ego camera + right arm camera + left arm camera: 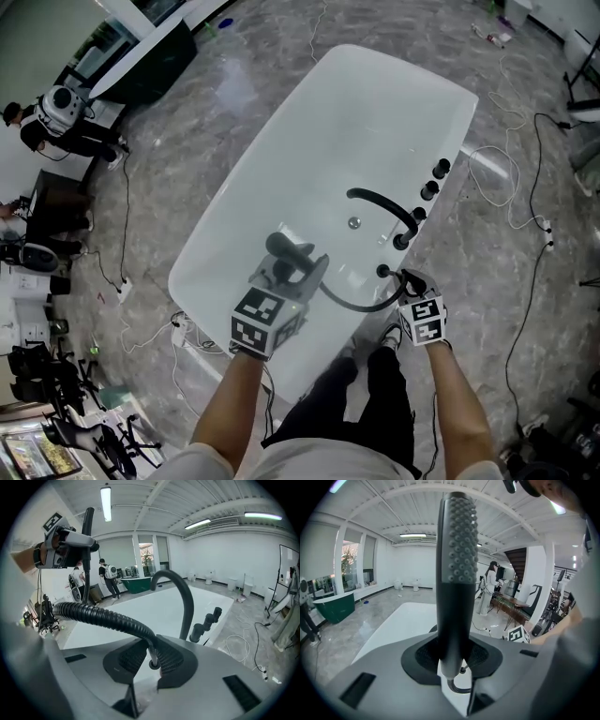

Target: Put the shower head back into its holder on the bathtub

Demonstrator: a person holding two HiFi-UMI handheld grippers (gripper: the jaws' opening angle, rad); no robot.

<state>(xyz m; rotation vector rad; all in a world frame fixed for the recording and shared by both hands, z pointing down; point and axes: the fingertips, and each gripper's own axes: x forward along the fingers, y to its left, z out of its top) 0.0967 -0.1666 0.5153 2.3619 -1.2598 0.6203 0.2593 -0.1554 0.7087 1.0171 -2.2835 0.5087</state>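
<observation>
over the white bathtub (234, 192), the head view has the left gripper (292, 265) holding the shower head (286, 247) up above the tub's near end, well apart from the rim hardware. the right gripper (411, 284) sits just beside a small black fitting (382, 272) on the near rim, close to the curved spout (380, 202). that fitting is probably the holder, though it's too small to be sure. the hose (356, 302) loops between the two grippers.

left gripper view: the jaws are partway closed and clamped on the shower head's handle, which stands upright with its nubby face showing.

right gripper view: the jaws are pinched tight on the ribbed hose, with the spout and knobs (209, 618) behind.

progress-wise, head and hose are both in hand but nothing's seated yet. what's left, by the look of it, is bringing the head across to the holder and dropping it in.
</observation>
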